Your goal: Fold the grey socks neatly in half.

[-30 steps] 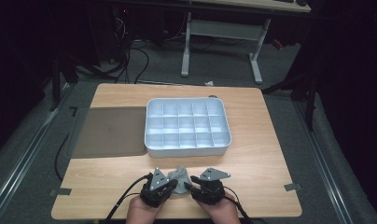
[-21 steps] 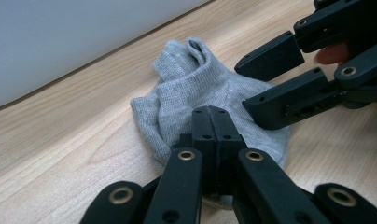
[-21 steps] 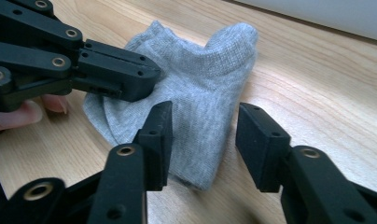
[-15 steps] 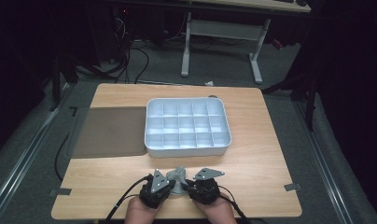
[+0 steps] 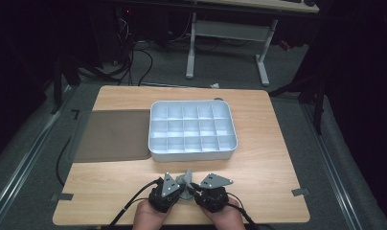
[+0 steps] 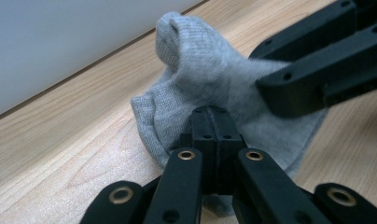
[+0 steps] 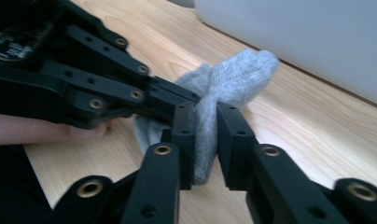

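Observation:
A small grey sock [image 5: 186, 178] lies bunched on the wooden table near its front edge, between both grippers. My left gripper [image 5: 180, 188] comes in from the left, and its jaws [image 6: 210, 122] are shut with the sock's [image 6: 196, 70] fabric pinched at their tips. From the right, my right gripper [image 5: 192, 188] has its jaws [image 7: 205, 116] on either side of a fold of the sock [image 7: 238, 74], pads pressing it. Those jaws have just closed in and then eased slightly open. The two grippers' tips nearly touch.
A white tray [image 5: 191, 155] divided into several compartments stands in the middle of the table, just beyond the sock. A dark mat [image 5: 112, 136] lies to its left. Bare wood stretches left and right of the hands.

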`<action>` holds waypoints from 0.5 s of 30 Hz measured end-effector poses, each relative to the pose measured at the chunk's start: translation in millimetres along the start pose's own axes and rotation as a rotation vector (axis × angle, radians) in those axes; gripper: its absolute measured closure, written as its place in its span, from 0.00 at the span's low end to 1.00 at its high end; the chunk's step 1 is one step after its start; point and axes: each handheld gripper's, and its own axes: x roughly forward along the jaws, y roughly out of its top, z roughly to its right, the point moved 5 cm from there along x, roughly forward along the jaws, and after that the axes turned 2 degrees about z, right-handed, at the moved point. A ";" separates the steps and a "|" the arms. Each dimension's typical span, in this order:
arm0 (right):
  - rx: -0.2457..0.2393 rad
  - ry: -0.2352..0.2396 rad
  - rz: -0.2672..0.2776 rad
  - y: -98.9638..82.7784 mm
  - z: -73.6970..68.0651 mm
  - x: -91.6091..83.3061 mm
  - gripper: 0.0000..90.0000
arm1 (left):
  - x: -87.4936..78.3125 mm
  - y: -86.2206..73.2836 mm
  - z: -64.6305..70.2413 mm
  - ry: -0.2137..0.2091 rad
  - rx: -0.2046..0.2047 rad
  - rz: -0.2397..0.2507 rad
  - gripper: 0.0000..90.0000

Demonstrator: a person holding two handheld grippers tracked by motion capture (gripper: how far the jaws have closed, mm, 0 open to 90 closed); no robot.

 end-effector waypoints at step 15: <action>0.044 -0.064 -0.007 -17.9 32.5 -5.8 0.85 | 0.3 0.0 1.0 0.009 0.000 0.003 1.00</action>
